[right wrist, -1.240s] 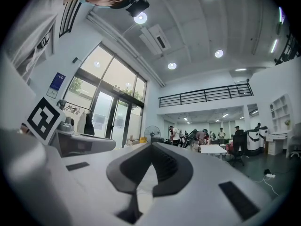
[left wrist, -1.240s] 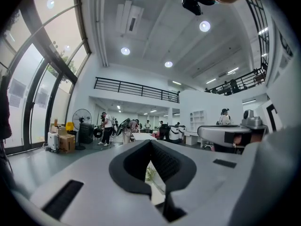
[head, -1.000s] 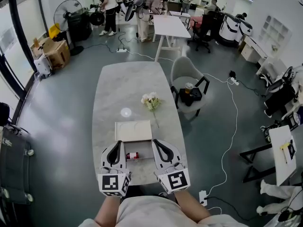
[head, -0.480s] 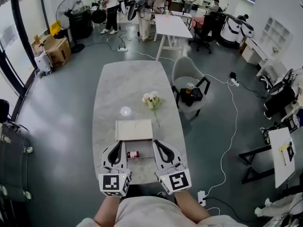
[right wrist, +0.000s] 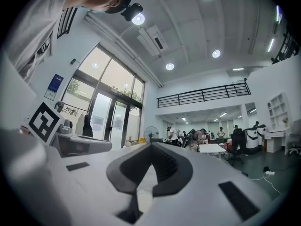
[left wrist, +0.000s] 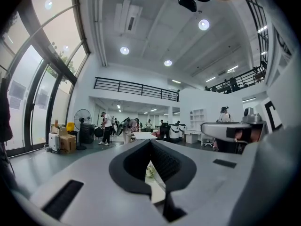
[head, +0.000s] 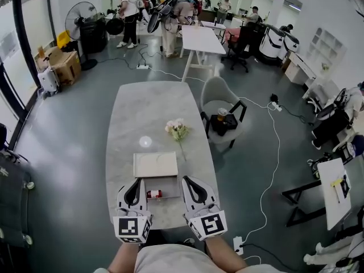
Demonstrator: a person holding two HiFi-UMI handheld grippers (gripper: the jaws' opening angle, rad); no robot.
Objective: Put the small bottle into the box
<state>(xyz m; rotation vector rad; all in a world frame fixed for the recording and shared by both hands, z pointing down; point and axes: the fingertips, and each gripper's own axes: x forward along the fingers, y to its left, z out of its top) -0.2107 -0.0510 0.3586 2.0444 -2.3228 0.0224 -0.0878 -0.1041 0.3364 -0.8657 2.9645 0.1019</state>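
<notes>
The small bottle [head: 153, 194], red with a pale end, lies on its side on the grey marble table [head: 131, 112], just in front of the flat white box [head: 154, 165]. It rests between my two grippers, and neither touches it. In the head view my left gripper [head: 136, 182] is at the bottle's left and my right gripper [head: 186, 181] at its right, both pointing away from me. In the left gripper view the left gripper [left wrist: 150, 147] has its jaws together with nothing held. The right gripper [right wrist: 151, 147] looks the same in its own view.
A small bunch of pale flowers [head: 177, 128] and a white round object [head: 145, 141] lie beyond the box. A grey chair [head: 219, 104] stands at the table's right side. Cables [head: 273, 152] run over the floor, and people stand at the far tables [head: 202, 36].
The head view has shifted a little, so the table sits lower and further left in it. Bottle, box and both grippers keep their places relative to one another.
</notes>
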